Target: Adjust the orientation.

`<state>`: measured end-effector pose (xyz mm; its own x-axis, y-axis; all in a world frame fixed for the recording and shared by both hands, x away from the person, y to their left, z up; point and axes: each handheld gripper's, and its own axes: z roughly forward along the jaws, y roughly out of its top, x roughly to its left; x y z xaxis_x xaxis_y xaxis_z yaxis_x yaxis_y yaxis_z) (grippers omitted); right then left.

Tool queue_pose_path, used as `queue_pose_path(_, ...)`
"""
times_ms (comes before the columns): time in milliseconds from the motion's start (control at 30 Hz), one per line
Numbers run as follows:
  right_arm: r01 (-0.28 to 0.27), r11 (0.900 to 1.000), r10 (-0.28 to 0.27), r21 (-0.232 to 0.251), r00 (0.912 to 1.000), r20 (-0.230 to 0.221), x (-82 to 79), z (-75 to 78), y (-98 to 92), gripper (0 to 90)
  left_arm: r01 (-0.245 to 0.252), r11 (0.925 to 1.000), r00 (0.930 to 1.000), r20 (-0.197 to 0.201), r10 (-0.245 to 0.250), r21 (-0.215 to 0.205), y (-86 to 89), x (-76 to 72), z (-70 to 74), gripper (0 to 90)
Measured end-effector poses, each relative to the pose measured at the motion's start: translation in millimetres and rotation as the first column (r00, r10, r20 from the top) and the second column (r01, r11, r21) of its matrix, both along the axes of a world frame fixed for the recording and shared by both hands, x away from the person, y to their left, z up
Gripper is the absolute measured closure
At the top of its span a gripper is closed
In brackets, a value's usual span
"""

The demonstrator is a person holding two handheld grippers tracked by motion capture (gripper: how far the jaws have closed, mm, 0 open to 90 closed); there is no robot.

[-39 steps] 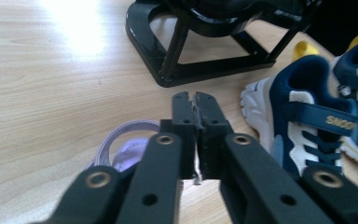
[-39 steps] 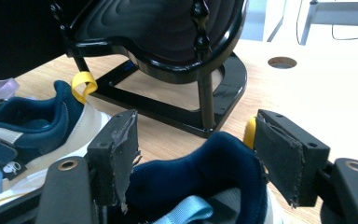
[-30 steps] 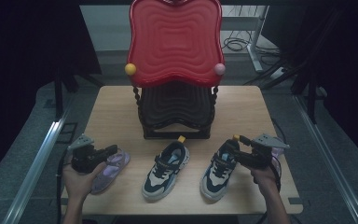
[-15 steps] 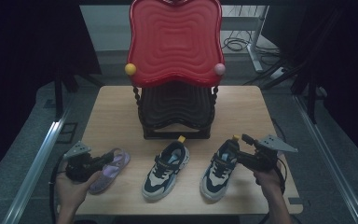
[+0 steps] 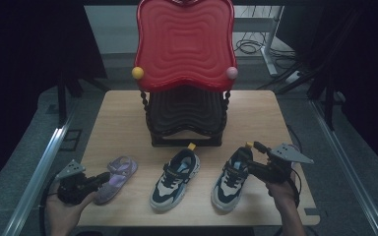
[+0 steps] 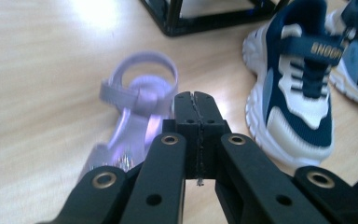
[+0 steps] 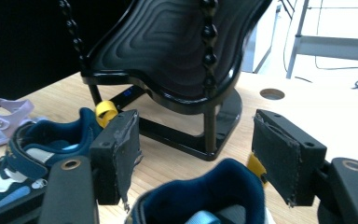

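I see a pale wooden table (image 5: 123,118) carrying a two-tier shoe rack, its red wavy top shelf (image 5: 184,44) over a black wavy lower shelf (image 5: 187,110). In front of the rack lie three shoes in a row: a navy, white and grey child's sneaker (image 5: 232,176) on the right, its matching sneaker (image 5: 174,179) in the middle, and a small lilac plastic sandal (image 5: 114,178) on the left.

My right gripper (image 7: 196,161) has its jaws spread wide, one either side of the right sneaker's heel collar (image 7: 205,191), the pads not yet pressing on it. I judge this the pick-up of that sneaker for the rack. To do it well, I would lower until the pads straddle the padded collar wall, close on the wall rather than the yellow pull loop (image 7: 257,167), then lift straight before swinging toward the lower shelf.

My left gripper (image 6: 196,100) is fully closed on nothing, its tip just above the sandal's heel end. I would keep it out of the way.
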<state>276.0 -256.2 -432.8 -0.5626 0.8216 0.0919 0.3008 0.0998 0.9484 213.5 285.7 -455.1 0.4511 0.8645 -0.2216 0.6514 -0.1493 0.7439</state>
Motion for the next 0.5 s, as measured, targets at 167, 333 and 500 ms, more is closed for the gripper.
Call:
queue_pose_path(167,-0.023,1.000,0.023,-0.016,0.9997,-0.003,0.2,0.8,8.9,32.8,-0.010,0.9999,0.9998,-0.017,0.010,0.005,4.8,-8.0,-5.6,90.0)
queue_pose_path(333,-0.031,0.999,0.031,-0.027,0.9995,-0.004,0.9,0.5,12.3,32.7,-0.013,0.9999,0.9992,-0.037,0.014,0.011,5.9,-13.3,-13.7,90.0)
queue_pose_path(500,-0.027,0.999,0.027,-0.029,0.9996,-0.010,2.1,-1.4,12.5,32.7,-0.008,0.9999,0.9969,-0.078,0.009,0.013,2.1,-13.4,-27.7,90.0)
